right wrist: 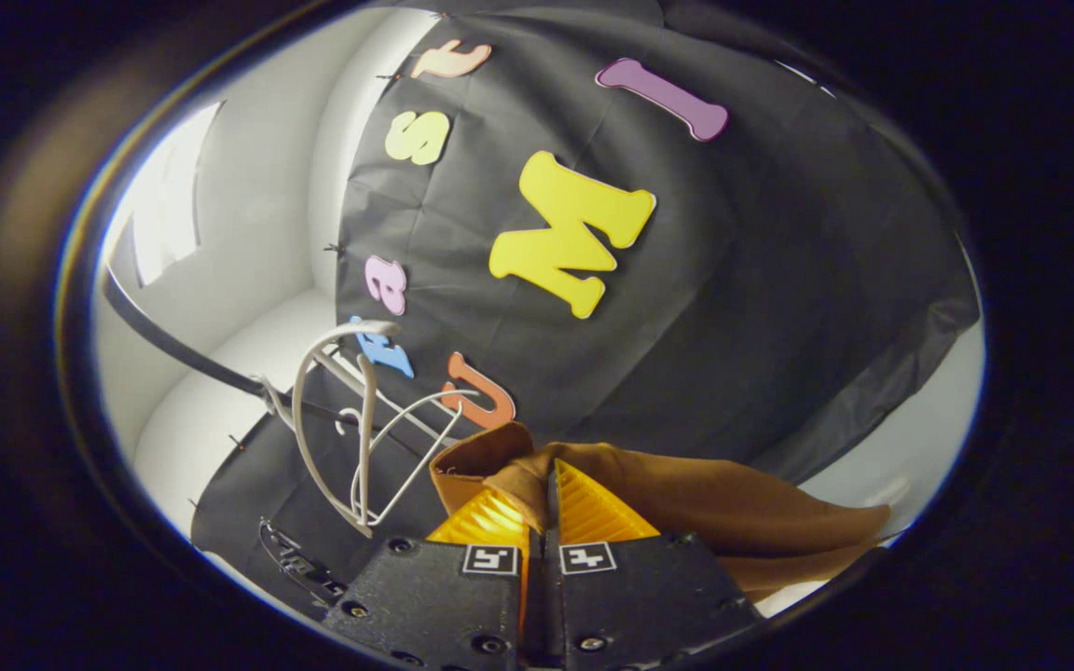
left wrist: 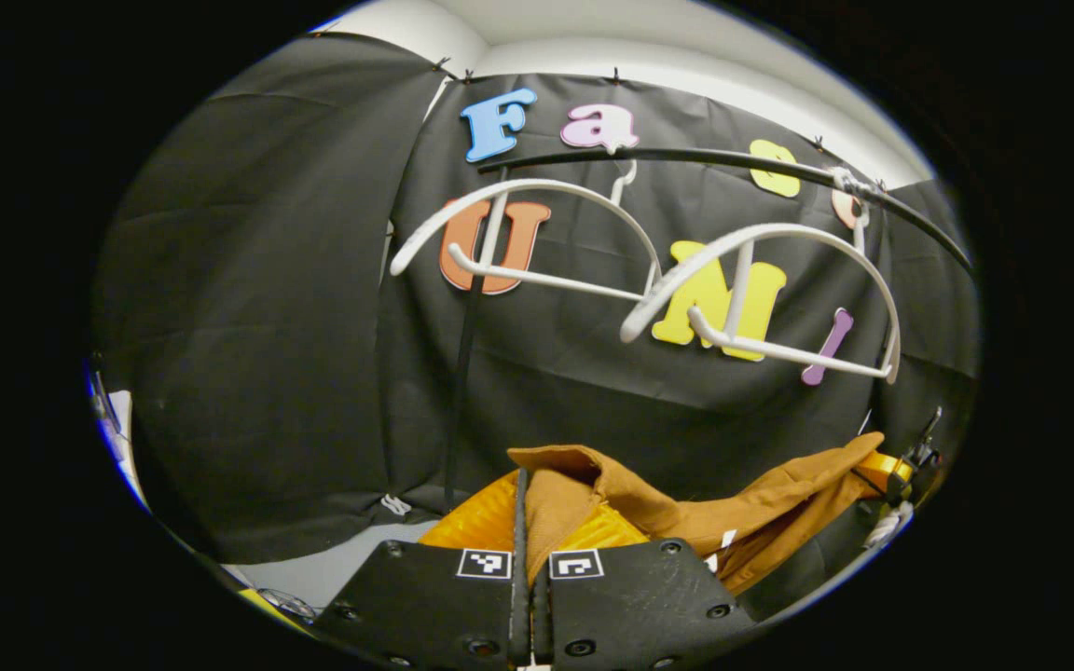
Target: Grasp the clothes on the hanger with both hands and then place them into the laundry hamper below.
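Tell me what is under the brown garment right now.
Beneath the brown garment, stretched between the left tool and the right tool, only black wall cloth and pale floor show. The cloth and tools cover whatever sits directly below; no hamper is visible.

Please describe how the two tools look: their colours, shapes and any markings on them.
The left tool has two flat black plates with screw heads, each carrying a small black-and-white square marker. Its fingers are ribbed, amber-yellow wedges. The right tool looks the same: black screwed plates, two square markers, ribbed amber fingers. No cables or sleeves can be seen near either.
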A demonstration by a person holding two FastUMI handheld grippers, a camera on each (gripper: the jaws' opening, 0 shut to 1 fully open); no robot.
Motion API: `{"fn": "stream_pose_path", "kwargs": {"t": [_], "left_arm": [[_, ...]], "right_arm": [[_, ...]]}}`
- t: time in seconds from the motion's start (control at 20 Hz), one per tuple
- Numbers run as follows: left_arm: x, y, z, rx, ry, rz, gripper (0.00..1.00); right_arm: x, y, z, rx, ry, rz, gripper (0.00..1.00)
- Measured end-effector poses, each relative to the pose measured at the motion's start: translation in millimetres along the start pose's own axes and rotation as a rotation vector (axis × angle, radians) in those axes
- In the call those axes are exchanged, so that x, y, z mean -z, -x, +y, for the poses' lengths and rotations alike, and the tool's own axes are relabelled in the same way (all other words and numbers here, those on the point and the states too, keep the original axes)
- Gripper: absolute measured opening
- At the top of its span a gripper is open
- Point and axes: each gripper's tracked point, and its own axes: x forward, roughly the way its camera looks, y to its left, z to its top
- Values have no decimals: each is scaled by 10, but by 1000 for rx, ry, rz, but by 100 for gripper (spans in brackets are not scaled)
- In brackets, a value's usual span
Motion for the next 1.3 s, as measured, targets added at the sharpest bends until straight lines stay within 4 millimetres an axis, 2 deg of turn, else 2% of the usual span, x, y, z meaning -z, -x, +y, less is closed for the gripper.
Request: {"fn": "stream_pose_path", "kwargs": {"t": [0.15, 0.35, 0.55, 0.6, 0.8, 0.85, 1.0, 1.15, 1.3], "left_arm": [[48, 112, -119, 26, -19, 14, 1], [-111, 255, -413, 118, -38, -7, 1], [-229, 448, -803, 241, -64, 4, 1], [-234, 473, -921, 270, -80, 12, 7], [-98, 630, -1262, 368, -143, 44, 7], [-40, 640, -1305, 383, -155, 51, 7], [166, 675, -1318, 408, -162, 94, 6], [469, 674, -1297, 423, -191, 141, 7], [836, 597, -1311, 435, -203, 205, 7]], "right_arm": [[98, 134, 203, -19, 20, 5, 3], [279, 212, 697, -66, 42, -1, 3], [717, 305, 1220, -129, 46, 6, 4], [803, 265, 1351, -149, 46, 1, 3], [1215, 210, 1689, -191, 20, 29, 4], [1306, 191, 1716, -189, 31, 46, 3], [1587, 172, 1635, -153, 60, 95, 3], [1843, 222, 1368, -96, 30, 136, 3], [1971, 212, 995, -22, 21, 171, 3]]}}
